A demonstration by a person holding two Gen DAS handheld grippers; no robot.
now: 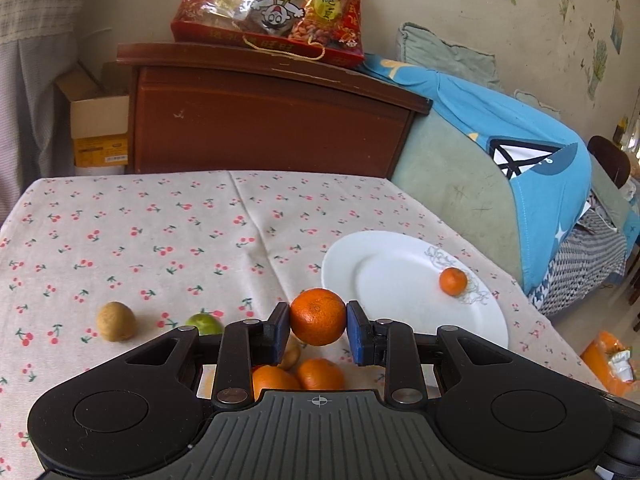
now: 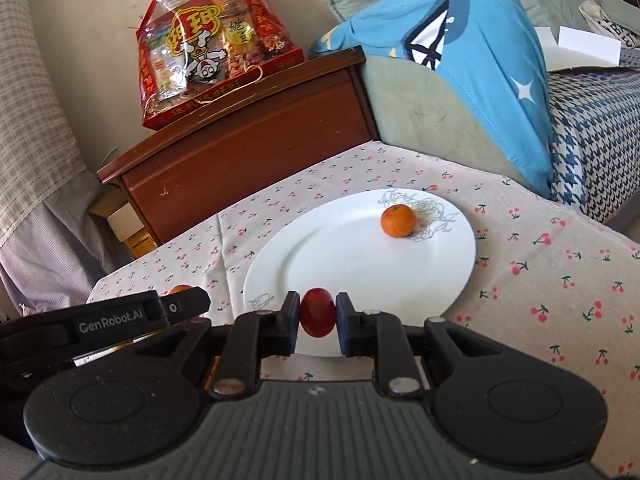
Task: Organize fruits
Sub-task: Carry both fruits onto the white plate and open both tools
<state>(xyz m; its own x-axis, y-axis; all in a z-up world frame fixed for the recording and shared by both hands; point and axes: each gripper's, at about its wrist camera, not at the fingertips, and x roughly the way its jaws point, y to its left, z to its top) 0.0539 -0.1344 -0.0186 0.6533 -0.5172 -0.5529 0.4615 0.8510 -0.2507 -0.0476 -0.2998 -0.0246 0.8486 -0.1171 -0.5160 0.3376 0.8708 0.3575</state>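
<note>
orange mandarin (image 1: 317, 317) pinched in my left hand-held gripper (image 1: 317, 320), red fruit (image 2: 318, 317) in my right hand-held gripper (image 2: 318, 319); one mandarin (image 2: 397, 221) sits on the plate (image 2: 340, 264) by the counter's right edge, several fruits remain loose near the front edge.

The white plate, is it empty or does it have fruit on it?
Not empty. The white plate has one small orange sitting on it, near the far rim.

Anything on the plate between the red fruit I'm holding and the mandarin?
Nothing: bare white plate between red fruit and mandarin, seen in the right wrist view.
</note>
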